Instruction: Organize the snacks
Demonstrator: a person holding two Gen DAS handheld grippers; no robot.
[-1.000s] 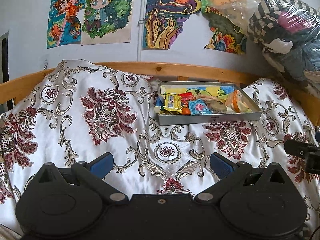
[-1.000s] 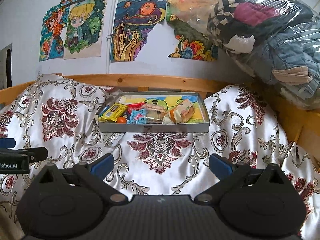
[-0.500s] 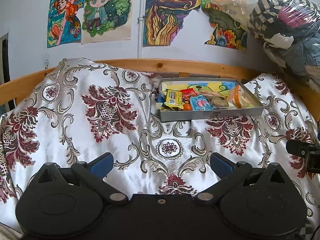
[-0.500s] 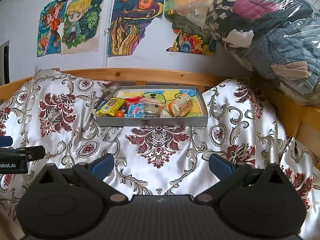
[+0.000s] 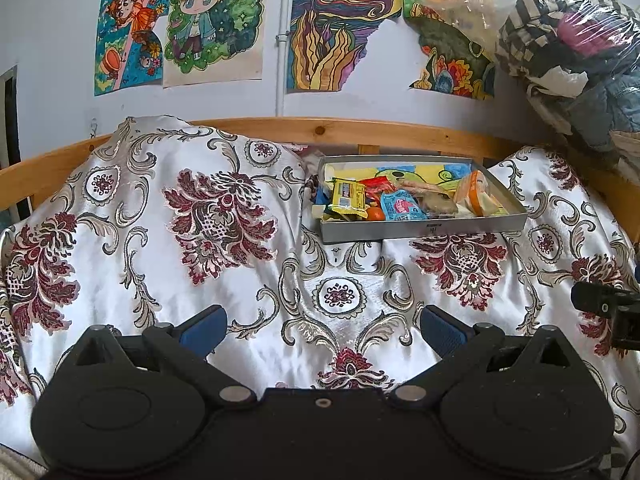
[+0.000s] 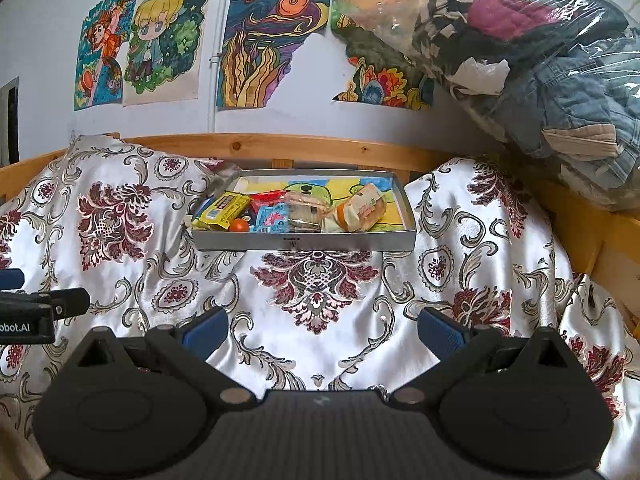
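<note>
We take the grey tray (image 5: 424, 229) as our landmark; it sits on the patterned satin cover (image 5: 224, 280), close to the wooden rail (image 5: 360, 130) behind it. Well short of the tray and to its left, our left gripper (image 5: 322, 326) hovers over the cover with its 2 blue-tipped fingers (image 5: 202, 326) spread wide and nothing between them. Inside the tray, from its left end, we see a yellow packet (image 5: 347, 196), a red wrapper (image 5: 374, 184), a small orange ball (image 5: 376, 213) against the front wall, a light blue packet (image 5: 400, 206), a clear-wrapped brown snack (image 5: 434, 200), and an orange-and-white packet (image 5: 474, 196) toward the right end. In front of the tray, our right gripper (image 6: 322, 328) hangs over the cover, jaws equally wide apart and holding nothing. Up to the right of the tray, a clear bag of clothes (image 6: 552, 60) leans on the wall.
</note>
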